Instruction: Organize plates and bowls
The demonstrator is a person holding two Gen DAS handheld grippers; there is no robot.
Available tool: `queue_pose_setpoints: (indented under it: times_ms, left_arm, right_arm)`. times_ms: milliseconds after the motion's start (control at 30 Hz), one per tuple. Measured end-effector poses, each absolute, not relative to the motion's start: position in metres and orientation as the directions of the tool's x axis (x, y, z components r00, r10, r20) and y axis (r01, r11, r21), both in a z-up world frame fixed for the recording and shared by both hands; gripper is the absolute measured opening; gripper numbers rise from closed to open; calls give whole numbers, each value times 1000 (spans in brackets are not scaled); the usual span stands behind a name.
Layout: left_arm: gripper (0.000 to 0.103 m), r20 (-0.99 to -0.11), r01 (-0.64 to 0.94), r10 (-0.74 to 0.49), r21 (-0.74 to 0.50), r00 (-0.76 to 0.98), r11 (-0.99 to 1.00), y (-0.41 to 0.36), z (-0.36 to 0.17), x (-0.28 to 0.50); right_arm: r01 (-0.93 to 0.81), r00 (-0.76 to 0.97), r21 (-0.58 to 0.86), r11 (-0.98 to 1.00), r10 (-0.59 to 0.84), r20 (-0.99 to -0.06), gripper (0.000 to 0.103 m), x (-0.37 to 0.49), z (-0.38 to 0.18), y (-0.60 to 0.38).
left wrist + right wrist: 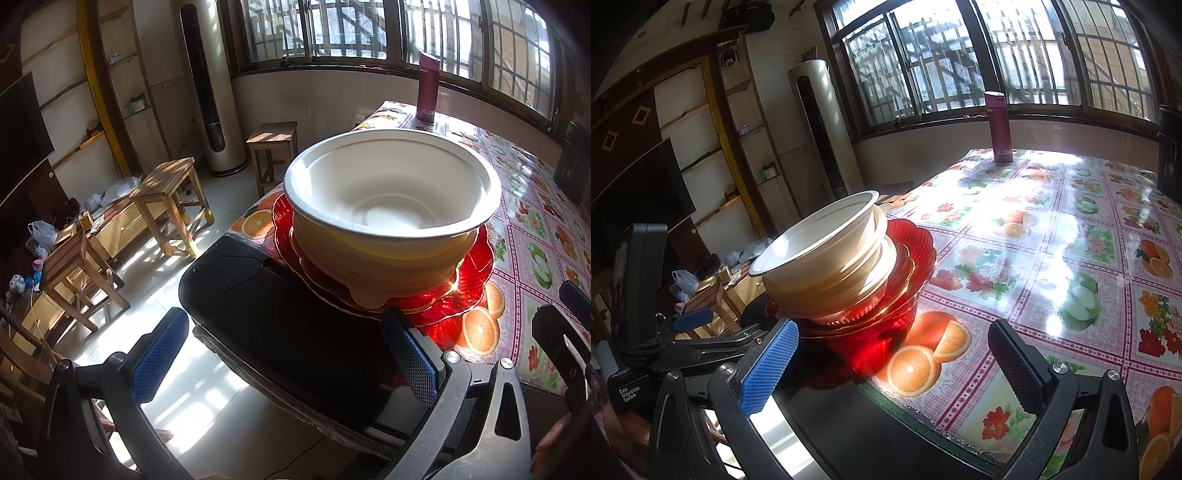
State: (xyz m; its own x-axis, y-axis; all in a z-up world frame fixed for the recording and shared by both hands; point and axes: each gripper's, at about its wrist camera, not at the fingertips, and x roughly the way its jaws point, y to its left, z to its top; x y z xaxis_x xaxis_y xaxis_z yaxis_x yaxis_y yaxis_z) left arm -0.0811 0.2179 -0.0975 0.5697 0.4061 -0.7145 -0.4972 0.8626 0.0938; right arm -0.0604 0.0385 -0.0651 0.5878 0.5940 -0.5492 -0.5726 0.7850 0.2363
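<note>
White bowls (391, 206) sit nested on stacked red plates (469, 284) at the table (535, 236) corner nearest the cameras — stack tilted. Left tool (284, 362) is spread, empty, just short of the plates. Right tool (894, 362) is spread too, empty, beside the stack. A purple bottle (999, 127) stands at the far edge.

Barred windows (979, 66) span the far wall; sunlight falls through them onto the fruit-patterned tablecloth (1052, 236) and the pale tiled floor (221, 221). Left of the windows stands a tall cylindrical air conditioner (212, 85). Wooden stools (170, 199) stand nearby. A purple flask (999, 125) stands below the windows.
</note>
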Motion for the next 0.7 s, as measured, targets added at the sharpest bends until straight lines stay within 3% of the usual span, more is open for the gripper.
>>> queue_pose_setpoints:
  times_ms: [700]
  left_arm:
    - [103, -722, -488, 402, 103, 563, 867, 217, -97, -76]
  right_arm:
    - [-570, 579, 243, 785, 594, -559, 103, -58, -66, 39]
